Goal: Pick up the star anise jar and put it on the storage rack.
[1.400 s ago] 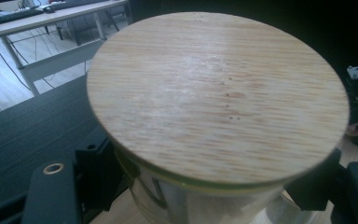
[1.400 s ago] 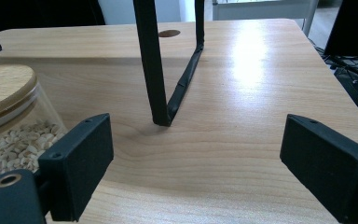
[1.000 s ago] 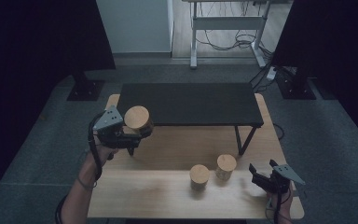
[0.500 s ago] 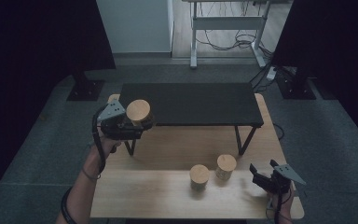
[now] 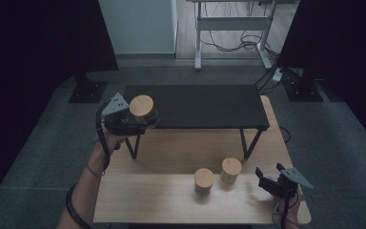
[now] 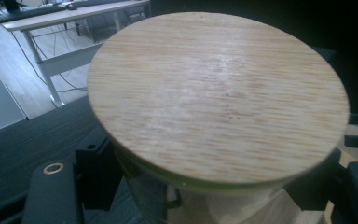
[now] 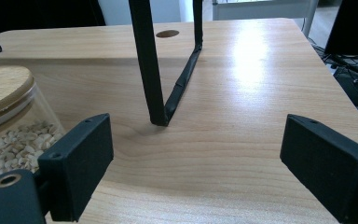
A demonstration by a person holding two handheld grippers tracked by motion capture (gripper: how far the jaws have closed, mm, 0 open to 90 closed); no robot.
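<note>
The left gripper is clamped round a jar with a wooden lid, holding it in the air at the left end of the black shelf. The right gripper rests near the table's right near corner, jaws spread wide and holding nothing. Two more lidded jars stand just left of it on the wood.

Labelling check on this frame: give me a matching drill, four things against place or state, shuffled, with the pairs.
Things:
1. left hand-held gripper
2. right hand-held gripper
3. held jar
4. two jars

Place or state:
A. standing on the wooden table
B. lifted at the black shelf's left end
C. open, holding nothing
D. shut on a jar

Pairs: 1-D, 2-C, 3-B, 4-A
</note>
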